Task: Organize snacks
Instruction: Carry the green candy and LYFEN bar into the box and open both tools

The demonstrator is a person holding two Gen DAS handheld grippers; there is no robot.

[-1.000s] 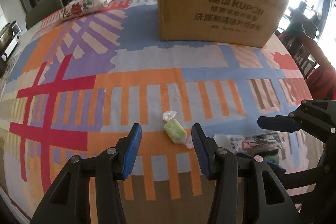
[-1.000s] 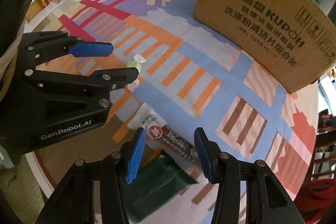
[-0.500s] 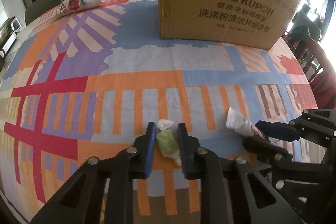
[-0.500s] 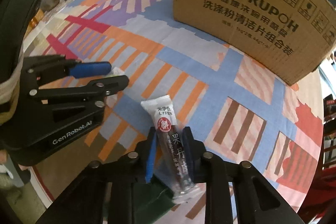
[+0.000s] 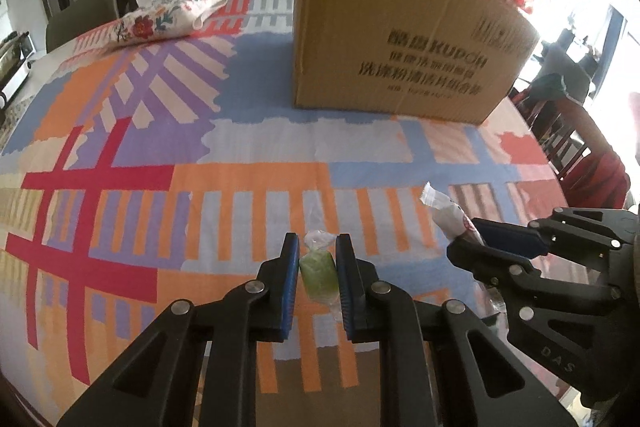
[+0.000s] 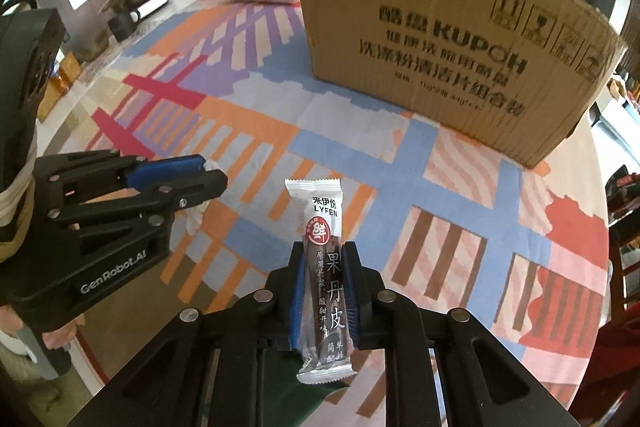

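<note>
Above the patterned tablecloth (image 5: 248,195), left gripper (image 5: 318,267) pinches a green wrapped candy (image 5: 317,271) and right gripper (image 6: 323,291) clamps a fruit-leather bar (image 6: 325,267) upright, both snacks lifted clear, likely bound for the cardboard box (image 6: 440,39) beyond.

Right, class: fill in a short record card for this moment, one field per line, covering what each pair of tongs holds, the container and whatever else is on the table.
left tongs: shut on green candy
right tongs: shut on snack bar, its white end pointing to the box
container: cardboard box, upright at the far side of the table
cloth: patterned tablecloth, orange, blue, purple, red
other: floral tissue pouch, left of the box
</note>
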